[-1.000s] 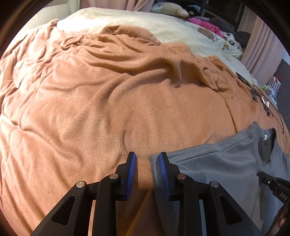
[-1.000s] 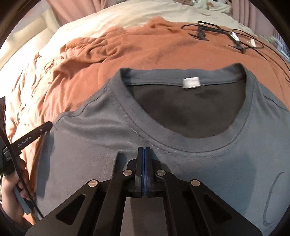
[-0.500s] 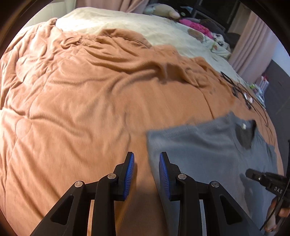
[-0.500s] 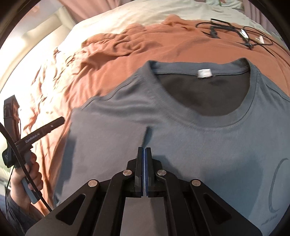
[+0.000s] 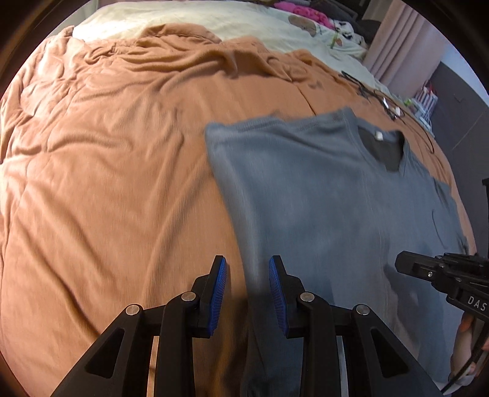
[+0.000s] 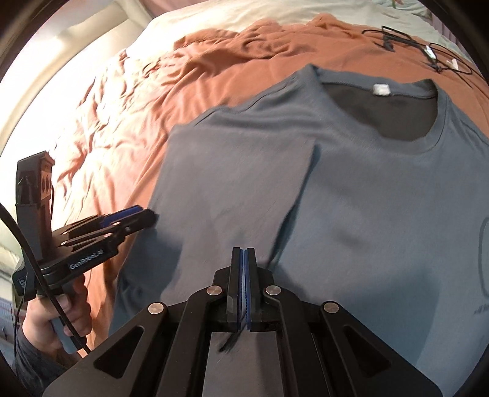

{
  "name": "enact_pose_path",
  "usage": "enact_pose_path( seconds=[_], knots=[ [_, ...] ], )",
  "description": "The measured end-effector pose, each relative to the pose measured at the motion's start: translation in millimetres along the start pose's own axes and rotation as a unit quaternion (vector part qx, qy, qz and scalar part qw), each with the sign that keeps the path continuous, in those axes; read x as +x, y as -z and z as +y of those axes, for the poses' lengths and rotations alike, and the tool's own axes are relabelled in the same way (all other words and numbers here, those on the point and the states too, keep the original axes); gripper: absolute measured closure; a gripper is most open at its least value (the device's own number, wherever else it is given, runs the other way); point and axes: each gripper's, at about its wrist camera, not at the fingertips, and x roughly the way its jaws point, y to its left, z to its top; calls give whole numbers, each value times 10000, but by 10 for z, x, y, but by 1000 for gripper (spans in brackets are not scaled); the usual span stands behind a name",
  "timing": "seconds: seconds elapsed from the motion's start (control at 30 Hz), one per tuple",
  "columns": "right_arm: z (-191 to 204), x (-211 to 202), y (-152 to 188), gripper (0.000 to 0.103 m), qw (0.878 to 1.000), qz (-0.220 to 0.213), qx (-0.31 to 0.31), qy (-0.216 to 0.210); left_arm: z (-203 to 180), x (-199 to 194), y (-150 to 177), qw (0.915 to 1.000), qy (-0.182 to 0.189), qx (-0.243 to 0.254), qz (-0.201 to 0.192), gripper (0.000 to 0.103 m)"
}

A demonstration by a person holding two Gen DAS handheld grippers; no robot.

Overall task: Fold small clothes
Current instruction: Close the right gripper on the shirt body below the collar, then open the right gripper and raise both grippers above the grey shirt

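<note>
A grey T-shirt [image 5: 321, 198] lies face up on the orange blanket [image 5: 107, 168], collar and white label [image 6: 381, 89] at the far end. Its left side is folded inward as a flat flap [image 6: 232, 183] over the chest. My left gripper [image 5: 247, 262] hovers open above the shirt's left edge with nothing between its blue pads; in the right wrist view the left gripper [image 6: 149, 213] sits just left of the flap. My right gripper [image 6: 243, 250] is shut, pads together, above the flap's lower part, with no cloth visibly in it. Its tip also shows as the right gripper [image 5: 400, 262].
Black cables [image 6: 428, 52] lie on the blanket beyond the collar. A cream sheet [image 5: 183, 15] covers the far bed, with a pile of clothes [image 5: 308, 12] at its end. Pink curtains [image 5: 397, 45] hang at the right. A hand [image 6: 52, 317] holds the left gripper's handle.
Both grippers have drawn back from the collar end toward the near side, so much more of the shirt shows. The left gripper has left the sleeve corner. Neither jaw gap changed.
</note>
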Motion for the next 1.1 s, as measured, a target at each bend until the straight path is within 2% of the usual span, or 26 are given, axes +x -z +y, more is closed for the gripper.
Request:
enact_pose_path(
  seconds=[0.1, 0.23, 0.33, 0.57, 0.8, 1.0, 1.1],
  knots=[
    [93, 33, 92, 103, 9999, 124, -50, -64, 7, -1, 151, 9997, -175, 33, 163, 72],
    [141, 121, 203, 103, 9993, 329, 26, -188, 55, -68, 309, 9997, -213, -46, 146, 71],
    [139, 210, 306, 103, 9985, 535, 79, -69, 53, -138, 390, 9993, -305, -102, 174, 71],
    [119, -108, 428, 103, 9986, 432, 290, -130, -29, -418, 624, 9987, -384, -285, 156, 71],
    [212, -782, 669, 103, 9995, -160, 135, 216, -32, -946, 924, 9973, -310, -643, -186, 71],
    [278, -1349, 934, 103, 9973, -507, 43, 526, -117, -1442, 1097, 9952, -244, -758, -574, 52],
    [276, -1643, 1066, 103, 9959, -652, 87, 623, -194, -1696, 1151, 9936, -258, -742, -806, 38]
  ],
)
